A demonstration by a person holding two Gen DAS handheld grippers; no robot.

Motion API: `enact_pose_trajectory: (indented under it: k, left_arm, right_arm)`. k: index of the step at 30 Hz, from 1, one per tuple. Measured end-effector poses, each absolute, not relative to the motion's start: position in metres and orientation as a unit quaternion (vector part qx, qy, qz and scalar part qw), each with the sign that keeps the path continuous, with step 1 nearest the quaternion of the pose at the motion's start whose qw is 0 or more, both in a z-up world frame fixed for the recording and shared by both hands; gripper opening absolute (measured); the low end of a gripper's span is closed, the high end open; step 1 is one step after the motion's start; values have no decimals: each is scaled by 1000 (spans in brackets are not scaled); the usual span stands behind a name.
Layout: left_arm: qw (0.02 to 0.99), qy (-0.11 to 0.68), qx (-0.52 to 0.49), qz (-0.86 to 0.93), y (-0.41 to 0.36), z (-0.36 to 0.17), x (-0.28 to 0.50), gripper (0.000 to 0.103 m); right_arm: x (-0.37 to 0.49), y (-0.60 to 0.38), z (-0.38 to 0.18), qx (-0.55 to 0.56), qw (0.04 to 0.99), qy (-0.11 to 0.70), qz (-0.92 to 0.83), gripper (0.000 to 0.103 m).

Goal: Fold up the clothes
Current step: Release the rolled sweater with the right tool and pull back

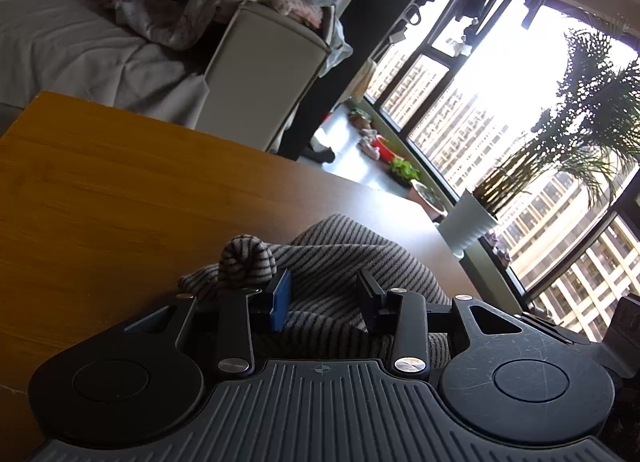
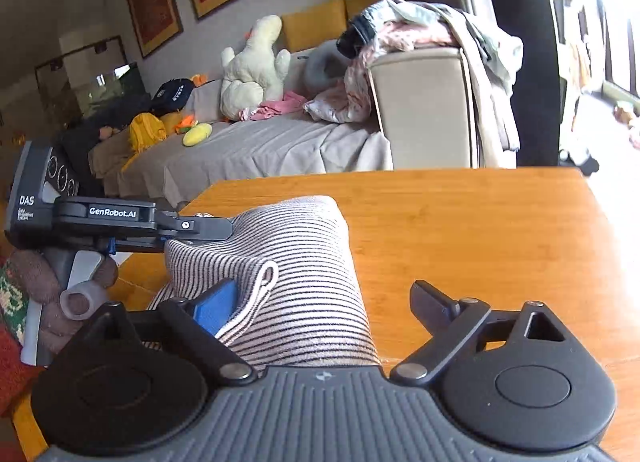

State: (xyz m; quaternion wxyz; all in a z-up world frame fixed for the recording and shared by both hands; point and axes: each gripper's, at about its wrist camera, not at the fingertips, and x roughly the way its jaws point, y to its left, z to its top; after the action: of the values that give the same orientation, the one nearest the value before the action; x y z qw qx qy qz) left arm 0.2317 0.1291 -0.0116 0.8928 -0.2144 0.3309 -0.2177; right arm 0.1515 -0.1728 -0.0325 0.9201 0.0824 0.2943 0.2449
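Observation:
A grey and black striped garment [image 1: 340, 246] lies bunched on the wooden table [image 1: 120, 190]. My left gripper [image 1: 326, 298] stands open over it, cloth lying between the blue pad and the black finger, and a rolled fold rises just left of the blue pad. In the right wrist view the same striped garment [image 2: 304, 262] runs between the wide-open fingers of my right gripper [image 2: 320, 304]; its hemmed edge drapes over the blue left pad [image 2: 212, 308]. The left gripper [image 2: 216, 228] comes in from the left, its tip at the garment's far left edge.
The table [image 2: 480, 242] stretches right of the garment. Behind it stands a sofa [image 2: 260, 150] with a grey cover, plush toys and a pile of clothes [image 2: 420, 30] on its armrest. A large window and a potted palm [image 1: 472, 218] are on the right.

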Motion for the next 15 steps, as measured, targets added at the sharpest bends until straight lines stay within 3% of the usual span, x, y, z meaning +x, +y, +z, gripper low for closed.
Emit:
enact_pose_trajectory:
  k: [10,13,15]
  left_arm:
    - [906,312,-206,-199,139,9,214,41]
    - [926,280,-202,-155,151,27,189,69]
    - [933,268,-201,-133,158,33,175,72]
  right_arm:
    - [132,-189,-12,85,936,225,257,96]
    - [129,-190,-9,67,942,215,249,92]
    - [131,-189,-15,69,939,227,249,92]
